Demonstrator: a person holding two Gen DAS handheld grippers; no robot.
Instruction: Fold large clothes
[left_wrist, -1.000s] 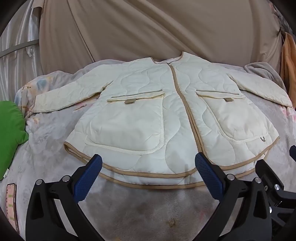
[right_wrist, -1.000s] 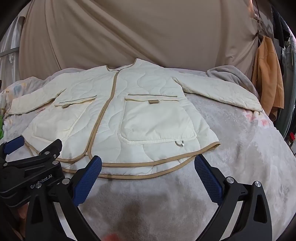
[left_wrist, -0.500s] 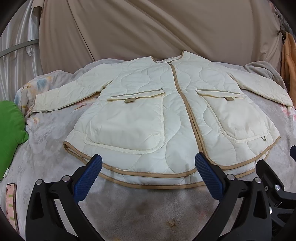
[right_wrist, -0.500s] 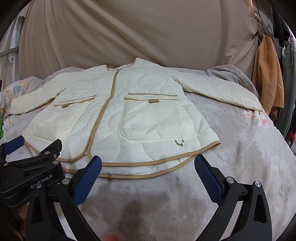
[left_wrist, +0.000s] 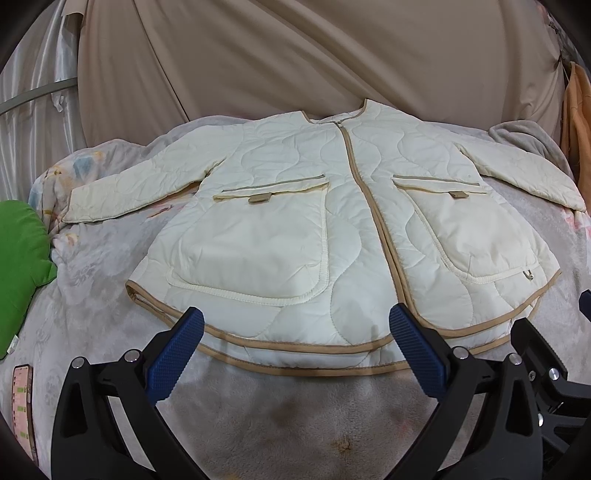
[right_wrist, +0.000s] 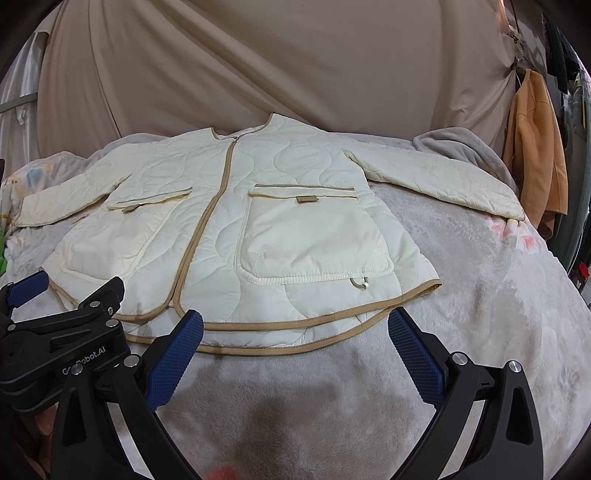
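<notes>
A cream quilted jacket (left_wrist: 343, 236) with tan trim and two front pockets lies flat, front up, sleeves spread, on a grey blanket; it also shows in the right wrist view (right_wrist: 236, 236). My left gripper (left_wrist: 295, 332) is open and empty, its blue pads just above the jacket's hem. My right gripper (right_wrist: 295, 332) is open and empty, also at the hem, on the jacket's right half. The left gripper (right_wrist: 55, 306) shows at the left edge of the right wrist view.
The grey blanket (left_wrist: 295, 417) covers the bed. A green cushion (left_wrist: 18, 266) lies at the left. A beige curtain (left_wrist: 295, 55) hangs behind. An orange garment (right_wrist: 535, 155) hangs at the right. A crumpled grey cloth (right_wrist: 461, 147) lies at the far right.
Both grippers have shifted very slightly; the jacket sits a touch lower in both views. Nothing was grasped.
</notes>
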